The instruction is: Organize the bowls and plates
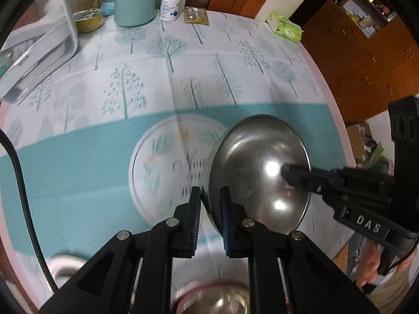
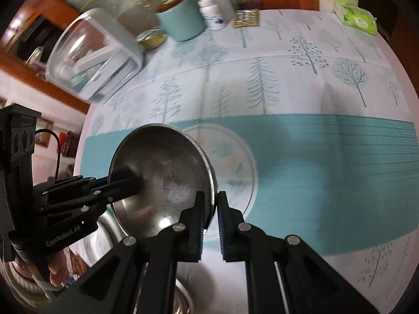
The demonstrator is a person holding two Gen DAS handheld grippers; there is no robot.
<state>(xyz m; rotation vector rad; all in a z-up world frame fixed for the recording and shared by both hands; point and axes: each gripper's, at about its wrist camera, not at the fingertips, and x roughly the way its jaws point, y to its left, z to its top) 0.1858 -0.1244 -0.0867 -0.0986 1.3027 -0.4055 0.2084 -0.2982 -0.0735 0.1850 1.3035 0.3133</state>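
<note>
A steel bowl (image 1: 256,157) (image 2: 162,162) hangs tilted above the tree-print tablecloth, carried from both sides. My left gripper (image 1: 210,209) is shut on its near rim, one pad inside and one outside. In the left wrist view my right gripper (image 1: 286,175) reaches in from the right, clamped on the opposite rim. The right wrist view mirrors this: my right gripper (image 2: 210,209) pinches the rim at the centre, and my left gripper (image 2: 128,179) bites the far rim from the left. More steel bowls lie below, one (image 1: 217,298) at the bottom edge and another (image 2: 104,235) under the left hand.
At the table's far side stand a clear plastic box (image 1: 34,52), a teal jar (image 1: 134,2), a white pill bottle (image 1: 170,4), a blister pack (image 1: 196,15) and a green tissue pack (image 1: 284,26). The round table's edge (image 1: 337,120) curves down the right.
</note>
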